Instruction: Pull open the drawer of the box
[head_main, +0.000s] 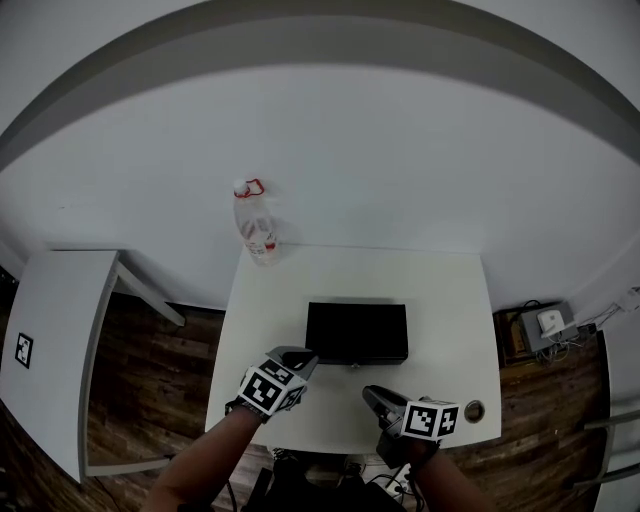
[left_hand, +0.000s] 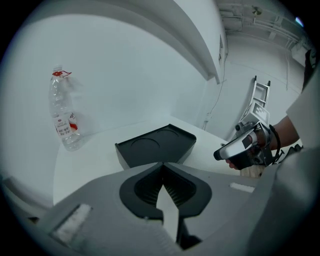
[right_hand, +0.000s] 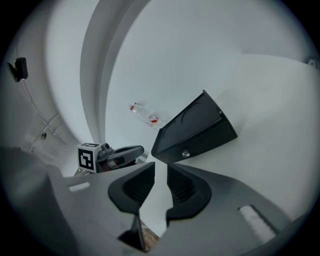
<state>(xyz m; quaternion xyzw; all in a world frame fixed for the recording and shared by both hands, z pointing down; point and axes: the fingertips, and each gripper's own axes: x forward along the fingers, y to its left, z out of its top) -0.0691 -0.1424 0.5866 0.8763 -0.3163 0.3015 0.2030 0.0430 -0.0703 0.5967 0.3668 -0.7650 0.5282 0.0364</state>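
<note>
Head view: black box (head_main: 357, 332) sits at the middle of the white table (head_main: 450, 300), its front toward the person and both grippers just short of it. Left gripper view: left gripper (left_hand: 162, 167) has its jaws pressed together on nothing, with the box beyond. Right gripper view: right gripper (right_hand: 161, 172) stands parted and empty, aimed at the small knob (right_hand: 185, 154) on the drawer front. The box looks rigid, smooth and probably light, so it may slide. Pinch the knob; steadying the top seems wise.

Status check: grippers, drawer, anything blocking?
Both empty: left gripper shut, right gripper open, facing small silver knob. Drawer of black rectangular box closed. Only a clear plastic bottle behind it, not blocking.
</note>
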